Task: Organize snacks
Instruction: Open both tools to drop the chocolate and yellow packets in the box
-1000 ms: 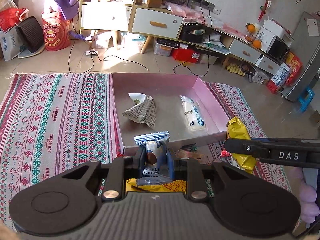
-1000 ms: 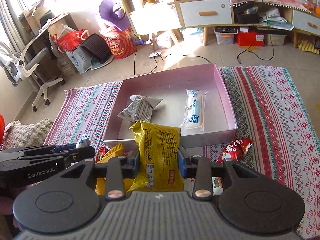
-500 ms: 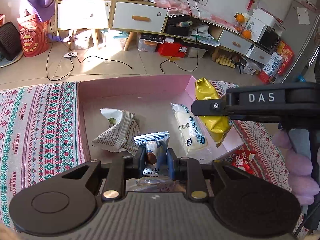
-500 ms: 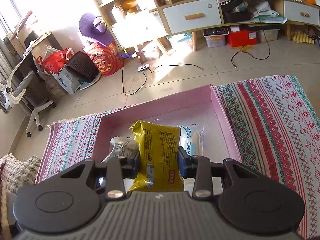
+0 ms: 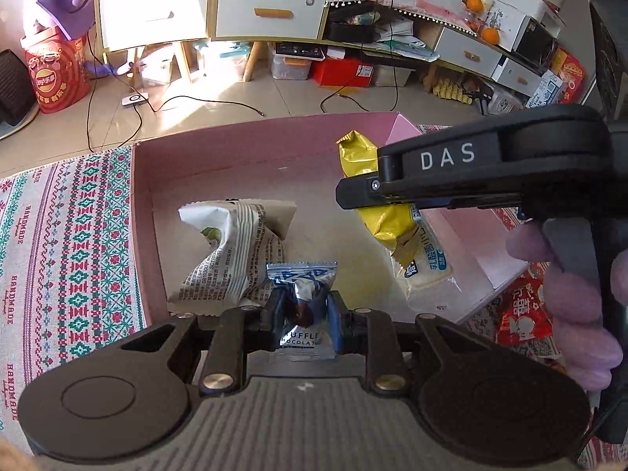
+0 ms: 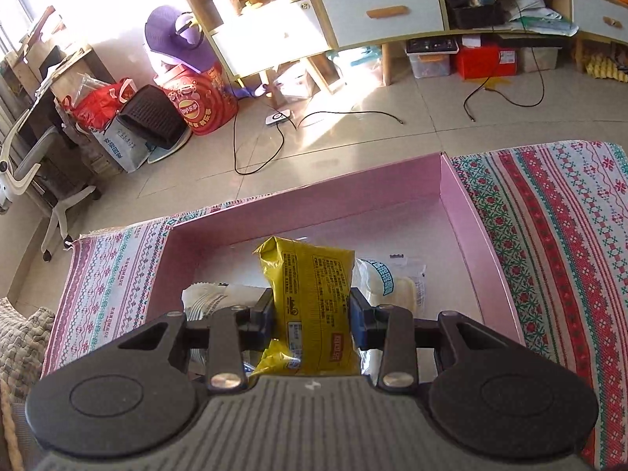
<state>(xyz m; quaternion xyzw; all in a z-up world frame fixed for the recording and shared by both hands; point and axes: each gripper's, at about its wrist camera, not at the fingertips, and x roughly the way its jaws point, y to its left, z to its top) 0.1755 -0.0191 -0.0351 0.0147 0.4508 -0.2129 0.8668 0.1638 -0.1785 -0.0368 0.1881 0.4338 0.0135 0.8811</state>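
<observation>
Your left hand-held gripper [image 5: 301,316] grips a silver-blue truffle chocolate packet [image 5: 301,306] and your right hand-held gripper [image 6: 312,314] grips a yellow snack packet [image 6: 312,298], both over the pink box [image 6: 467,212]. The box sits on a patterned woven cloth [image 6: 557,235] spread over a tiled floor [image 6: 392,125], with cables and drawer cabinets [image 6: 382,10] beyond.

The yellow packet [image 6: 314,306] hides much of the white packet [image 6: 396,282].

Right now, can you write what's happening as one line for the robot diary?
left gripper: shut on chocolate | right gripper: shut on yellow pack | both over pink box
</observation>
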